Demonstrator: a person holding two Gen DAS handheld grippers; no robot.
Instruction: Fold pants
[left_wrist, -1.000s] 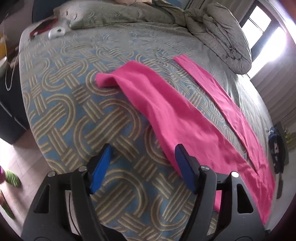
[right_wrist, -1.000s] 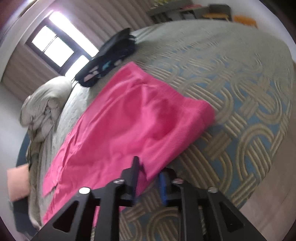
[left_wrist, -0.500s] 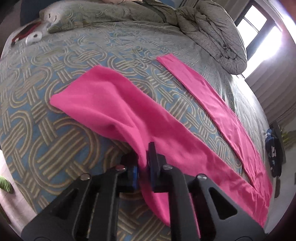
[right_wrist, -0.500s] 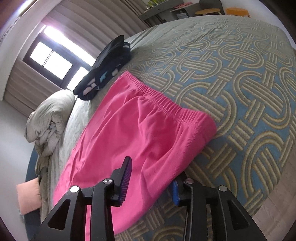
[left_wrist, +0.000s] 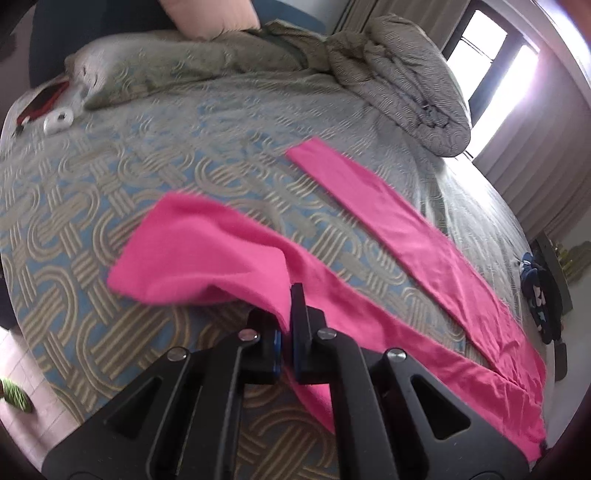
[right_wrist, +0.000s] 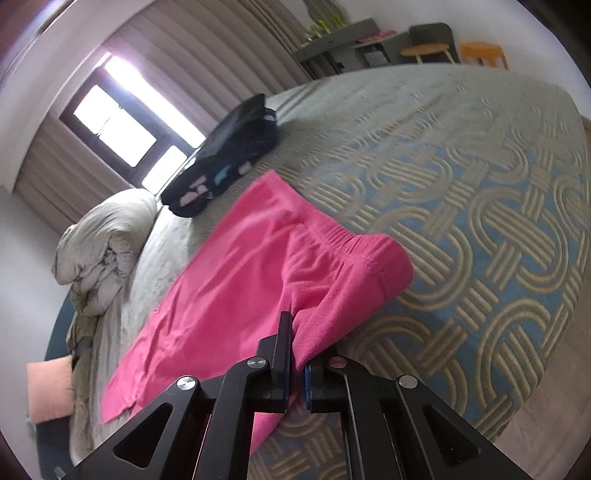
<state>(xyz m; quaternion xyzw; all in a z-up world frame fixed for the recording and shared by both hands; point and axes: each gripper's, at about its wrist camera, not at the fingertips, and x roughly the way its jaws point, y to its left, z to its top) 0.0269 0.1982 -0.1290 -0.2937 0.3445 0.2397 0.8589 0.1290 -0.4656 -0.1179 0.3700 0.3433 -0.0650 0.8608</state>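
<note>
**Both tongs clamped on the pink pants**

Left tongs (left_wrist: 286, 328) are pressed together on the pink pants (left_wrist: 229, 254), with a fold of one leg caught between the blue pads. This leg is raised from the bed (left_wrist: 110, 177) near the tongs, and its free end hangs a little above the patterned cover. The other leg lies flat and straight on the bed, going away toward the rumpled grey duvet (left_wrist: 402, 85). The two legs join at the right side of the left wrist view, close to the edge of the bed.

Right tongs (right_wrist: 297, 354) have just been closing, and now they are clamped on the pants at the waist part, where the elastic band is seen. The cloth is between the pads and it bunches up in front of them. The rest of the pants spreads flat on the bed toward the duvet.

A dark bag (right_wrist: 229, 155) with light marks sits on the bed beyond the waistband, well apart from the tongs. A peach pillow (left_wrist: 210, 16) rests at the head of the bed. A small white object (left_wrist: 57, 119) lies on the cover near the far left corner. A window (right_wrist: 122, 129) with curtains stands behind the bed.
</note>
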